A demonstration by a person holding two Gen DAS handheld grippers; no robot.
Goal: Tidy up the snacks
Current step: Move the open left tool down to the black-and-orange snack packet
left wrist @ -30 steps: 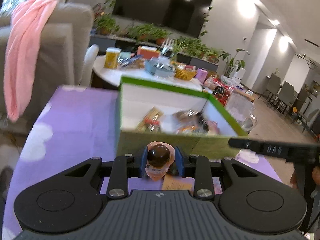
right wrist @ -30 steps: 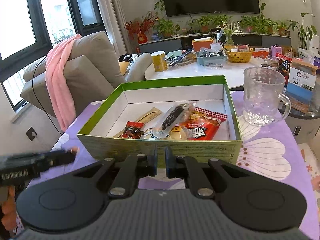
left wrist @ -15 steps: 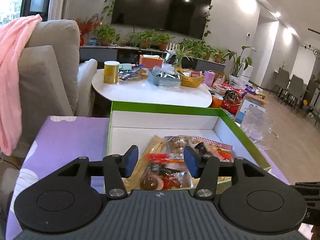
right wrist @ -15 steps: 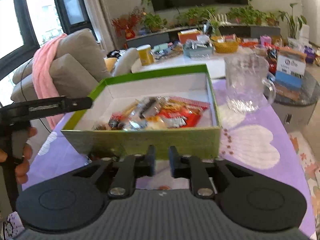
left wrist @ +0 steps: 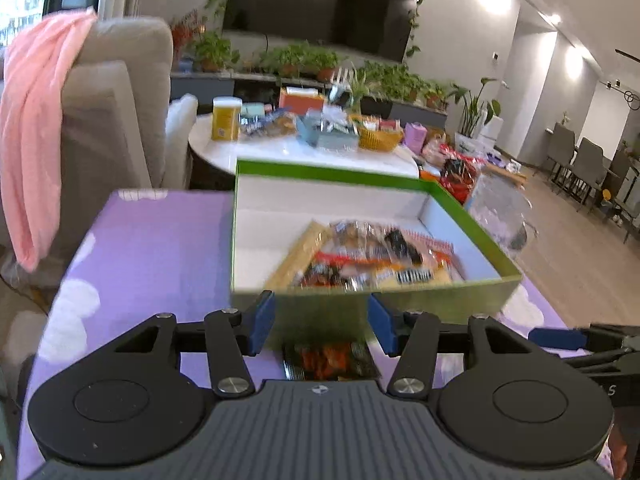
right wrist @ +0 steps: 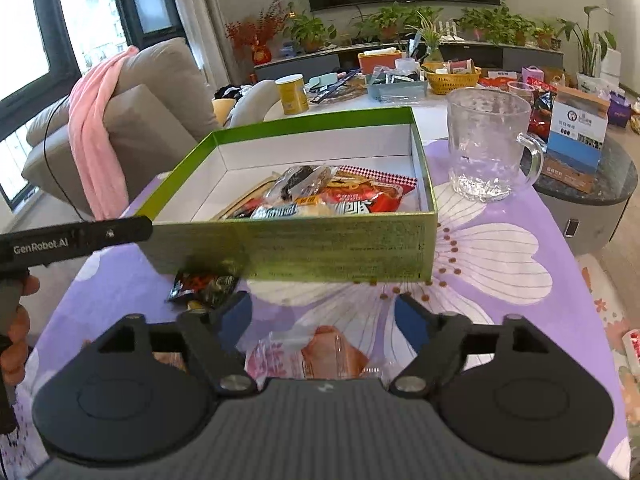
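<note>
Both grippers are empty: left gripper (left wrist: 321, 322) gapes above a dark packet (left wrist: 330, 361) beside the green box (right wrist: 344, 246); right gripper (right wrist: 322, 316) is opening over a pink packet (right wrist: 316, 354). Next, I judge, closing on each.

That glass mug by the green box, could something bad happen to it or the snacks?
Maybe. The glass mug stands right beside the green box; a nudge to the box could tip it. The dark snack packet lies tight against the box wall, so the open left gripper might bump the box reaching for it.
</note>
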